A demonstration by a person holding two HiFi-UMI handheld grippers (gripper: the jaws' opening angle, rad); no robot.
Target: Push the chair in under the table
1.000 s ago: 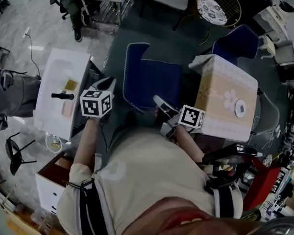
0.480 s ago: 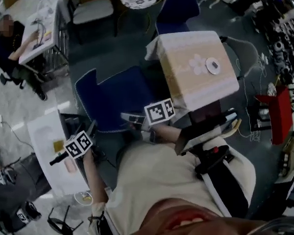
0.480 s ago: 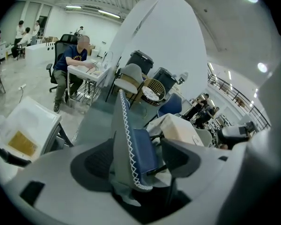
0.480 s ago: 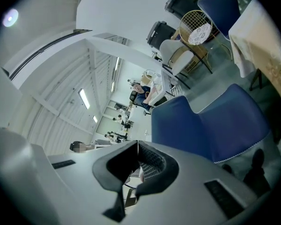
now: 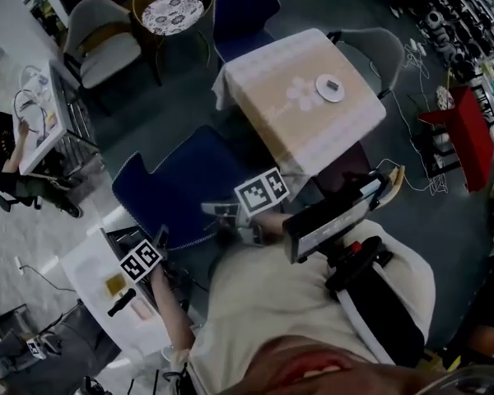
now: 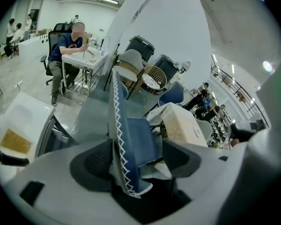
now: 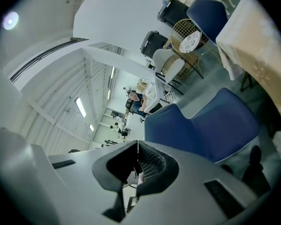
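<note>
A blue chair (image 5: 181,189) with white stitching stands on the dark carpet at the near left side of the cloth-covered square table (image 5: 300,97). Its back is turned away from the table. My left gripper (image 5: 159,239) sits at the chair's back edge. In the left gripper view this gripper (image 6: 133,161) is open and its jaws have just been opening. The stitched edge of the chair (image 6: 136,139) runs between them with room on both sides. My right gripper (image 5: 212,211) hangs by the seat's near edge. It (image 7: 138,161) is shut on nothing, with the chair (image 7: 201,125) beyond it.
A white plate (image 5: 330,86) lies on the table. Another blue chair (image 5: 243,6) and a grey one (image 5: 379,44) stand at its far sides. A white desk (image 5: 90,278) is close on my left. A wire side table (image 5: 173,11) and a red box (image 5: 457,130) stand further off.
The left gripper has dropped from level with the chair's top edge to lower beside its back. The head view has swung, so the table now sits higher in the picture. The right gripper stays by the seat.
</note>
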